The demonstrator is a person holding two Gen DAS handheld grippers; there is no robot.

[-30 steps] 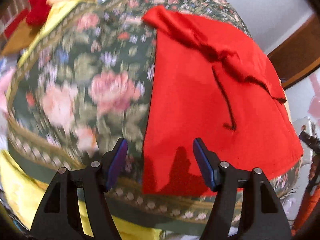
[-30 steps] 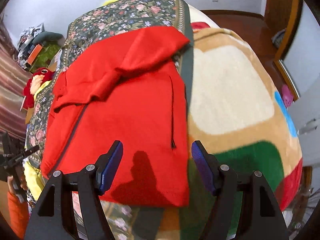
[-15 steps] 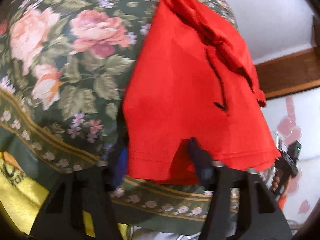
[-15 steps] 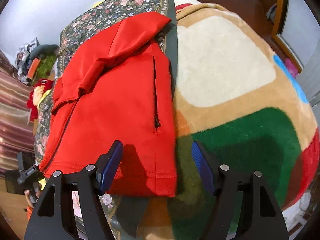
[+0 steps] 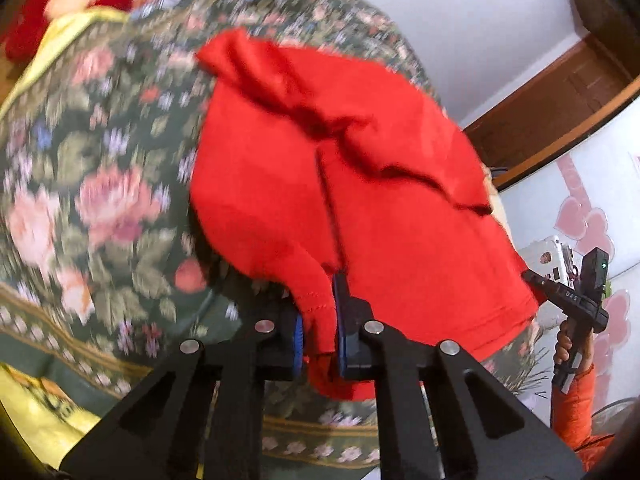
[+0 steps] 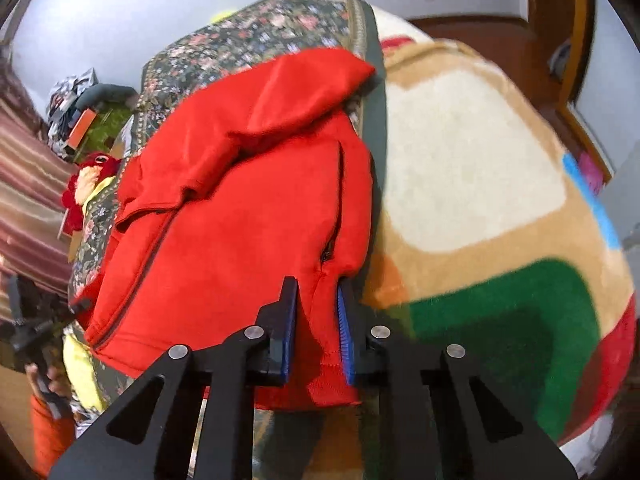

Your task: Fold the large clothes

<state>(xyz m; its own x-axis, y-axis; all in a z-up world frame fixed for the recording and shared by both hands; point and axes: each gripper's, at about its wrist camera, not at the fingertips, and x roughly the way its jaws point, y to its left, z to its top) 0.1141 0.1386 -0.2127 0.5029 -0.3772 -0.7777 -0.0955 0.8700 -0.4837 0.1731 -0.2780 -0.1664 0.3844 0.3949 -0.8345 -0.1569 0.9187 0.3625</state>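
A red zip hoodie (image 5: 380,208) lies folded on a bed, its hood bunched at the far end. In the left wrist view my left gripper (image 5: 319,328) is closing, and its blue pads pinch the near left corner of the hem, which rises off the floral bedspread (image 5: 100,168). In the right wrist view the hoodie (image 6: 240,220) fills the middle. My right gripper (image 6: 316,332) is closing too, its pads squeezing the near right hem corner just below the pocket zip (image 6: 328,254).
A plush blanket (image 6: 480,160) with cream, green and tan patches covers the bed right of the hoodie. A red stuffed toy (image 6: 86,184) and clutter sit at the far left by the wall. An orange sleeve (image 5: 576,400) shows at the right in the left wrist view.
Both grippers went from wide open over the near hem to closed on its corners. The left one has pulled back and lifted its corner off the bedspread.
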